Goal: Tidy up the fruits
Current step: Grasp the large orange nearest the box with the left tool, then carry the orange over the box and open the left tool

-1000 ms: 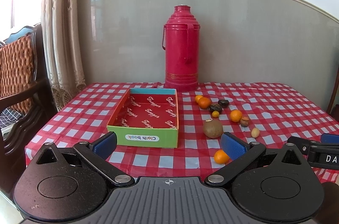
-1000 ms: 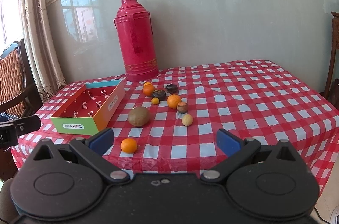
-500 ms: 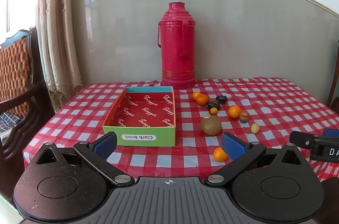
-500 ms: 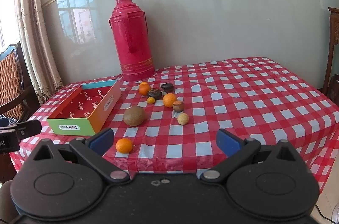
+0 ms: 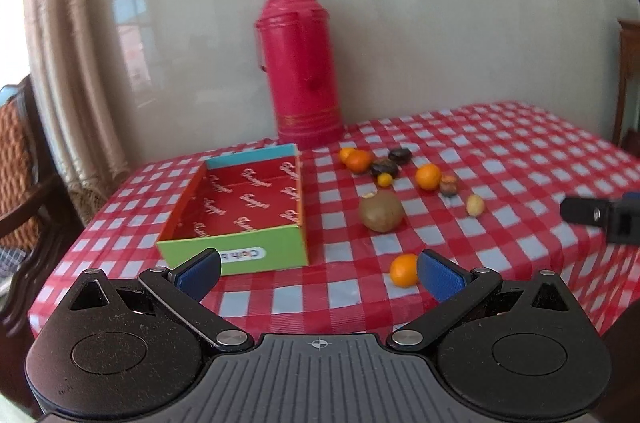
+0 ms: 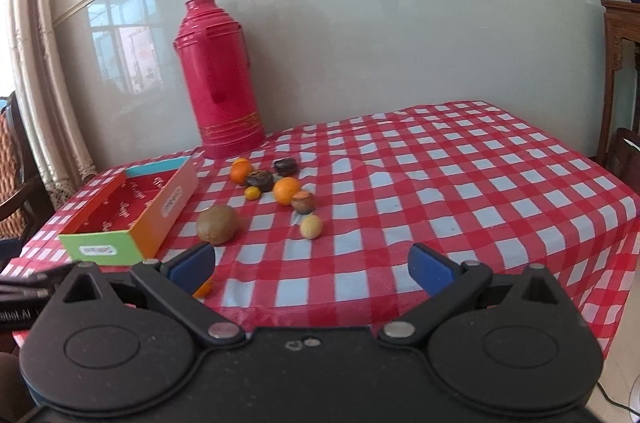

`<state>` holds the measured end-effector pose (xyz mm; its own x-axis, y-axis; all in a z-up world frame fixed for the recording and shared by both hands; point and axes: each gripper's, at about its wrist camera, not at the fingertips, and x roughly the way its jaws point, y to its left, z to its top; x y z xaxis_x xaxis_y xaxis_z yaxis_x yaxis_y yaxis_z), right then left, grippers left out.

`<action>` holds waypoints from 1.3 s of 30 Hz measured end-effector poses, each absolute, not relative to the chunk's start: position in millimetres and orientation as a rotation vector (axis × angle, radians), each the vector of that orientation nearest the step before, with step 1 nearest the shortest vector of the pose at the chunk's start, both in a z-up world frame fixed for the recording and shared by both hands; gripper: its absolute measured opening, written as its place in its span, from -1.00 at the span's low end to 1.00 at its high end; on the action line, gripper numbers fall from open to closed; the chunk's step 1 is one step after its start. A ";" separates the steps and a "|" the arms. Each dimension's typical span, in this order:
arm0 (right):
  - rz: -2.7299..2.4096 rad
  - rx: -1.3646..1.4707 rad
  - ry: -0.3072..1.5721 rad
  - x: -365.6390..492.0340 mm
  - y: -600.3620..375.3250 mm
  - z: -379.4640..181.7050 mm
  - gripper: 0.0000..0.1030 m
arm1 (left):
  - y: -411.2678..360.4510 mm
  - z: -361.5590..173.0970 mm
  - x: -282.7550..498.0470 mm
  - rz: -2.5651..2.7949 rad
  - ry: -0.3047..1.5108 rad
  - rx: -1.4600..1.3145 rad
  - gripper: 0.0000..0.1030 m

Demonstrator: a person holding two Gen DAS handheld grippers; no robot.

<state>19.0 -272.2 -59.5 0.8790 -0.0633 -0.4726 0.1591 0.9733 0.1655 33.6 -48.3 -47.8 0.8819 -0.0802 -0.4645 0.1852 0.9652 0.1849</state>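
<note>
Both the left gripper (image 5: 318, 273) and right gripper (image 6: 311, 267) are spread wide, holding nothing, at the bench's (image 6: 460, 183) front edge; the box (image 5: 244, 207) sits near its left edge.

A tall red thermos flask (image 5: 302, 63) stands upright at the back of the surface, close to the pale grey wall panel (image 6: 400, 23). The surface is covered by a red-and-white checked cloth (image 6: 460, 175). Beige curtains (image 5: 68, 71) hang at far left, beside a dark wooden chair with woven backrest (image 5: 16, 159). Dark wooden furniture (image 6: 620, 83) stands at far right.
</note>
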 end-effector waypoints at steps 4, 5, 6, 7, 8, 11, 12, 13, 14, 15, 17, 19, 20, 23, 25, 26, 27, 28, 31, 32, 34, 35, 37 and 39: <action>-0.134 0.255 0.478 23.6 -287.7 -70.6 0.89 | -65.1 -60.1 47.2 -0.175 0.489 0.267 1.00; -0.136 0.267 0.479 24.9 -291.1 -73.7 0.89 | -68.4 -63.0 51.0 -0.181 0.491 0.268 1.00; -0.139 0.274 0.480 26.0 -293.6 -76.7 0.89 | -72.2 -66.2 54.4 -0.186 0.490 0.269 1.00; -0.142 0.277 0.480 27.2 -295.3 -79.7 0.89 | -75.9 -69.6 57.7 -0.195 0.488 0.271 1.00; -0.146 0.275 0.480 28.6 -296.5 -82.8 0.89 | -79.5 -73.6 60.6 -0.206 0.490 0.270 1.00; -0.160 0.272 0.490 32.9 -298.3 -91.1 0.89 | -89.0 -85.7 69.6 -0.242 0.509 0.264 0.99; -0.162 0.274 0.492 34.6 -298.8 -93.6 0.89 | -92.2 -89.5 72.4 -0.252 0.514 0.261 0.99; -0.165 0.276 0.492 35.5 -298.8 -95.0 0.89 | -95.4 -93.5 75.4 -0.260 0.521 0.260 0.99; -0.170 0.278 0.489 36.1 -298.7 -95.8 0.89 | -98.0 -97.0 78.6 -0.266 0.529 0.261 0.99; -0.169 0.281 0.485 37.1 -298.9 -96.5 0.89 | -100.5 -100.4 81.6 -0.272 0.535 0.262 0.99; -0.159 0.291 0.476 38.6 -300.0 -97.8 0.89 | -104.9 -106.5 86.6 -0.279 0.536 0.260 0.78; -0.158 0.304 0.470 39.1 -301.1 -99.7 0.89 | -107.8 -112.4 93.8 -0.298 0.565 0.254 0.61; -0.158 0.309 0.466 39.1 -301.3 -100.5 0.89 | -107.8 -115.0 97.6 -0.299 0.577 0.245 0.61; -0.148 0.319 0.453 38.6 -302.0 -100.9 0.89 | -109.0 -122.4 103.6 -0.284 0.581 0.238 0.59; -0.149 0.326 0.451 39.2 -302.8 -101.6 0.89 | -108.6 -126.1 106.6 -0.287 0.587 0.225 0.46; -0.151 0.328 0.452 39.2 -302.7 -101.6 0.89 | -108.4 -128.2 108.5 -0.292 0.595 0.216 0.35; -0.151 0.330 0.454 39.8 -303.0 -102.0 0.89 | -107.5 -129.9 110.7 -0.296 0.607 0.209 0.31; -0.151 0.333 0.455 39.8 -302.9 -102.3 0.89 | -107.2 -131.8 112.1 -0.299 0.615 0.201 0.25; -0.150 0.331 0.457 40.7 -301.6 -103.3 0.89 | -106.3 -136.4 114.7 -0.301 0.618 0.187 0.03; -0.149 0.330 0.457 41.0 -300.8 -103.5 0.89 | -105.3 -137.4 116.3 -0.306 0.616 0.176 -0.11; -0.144 0.324 0.455 41.7 -299.4 -103.7 0.89 | -104.0 -138.4 117.6 -0.309 0.614 0.159 -0.19; -0.142 0.321 0.456 42.6 -298.9 -103.9 0.89 | -104.2 -138.4 117.9 -0.310 0.613 0.159 -0.24; -0.139 0.321 0.457 43.9 -297.8 -104.4 0.89 | -103.7 -138.8 118.4 -0.311 0.609 0.156 -0.34; -0.137 0.320 0.458 44.8 -297.7 -105.0 0.89 | -103.2 -138.9 119.1 -0.313 0.608 0.150 -0.34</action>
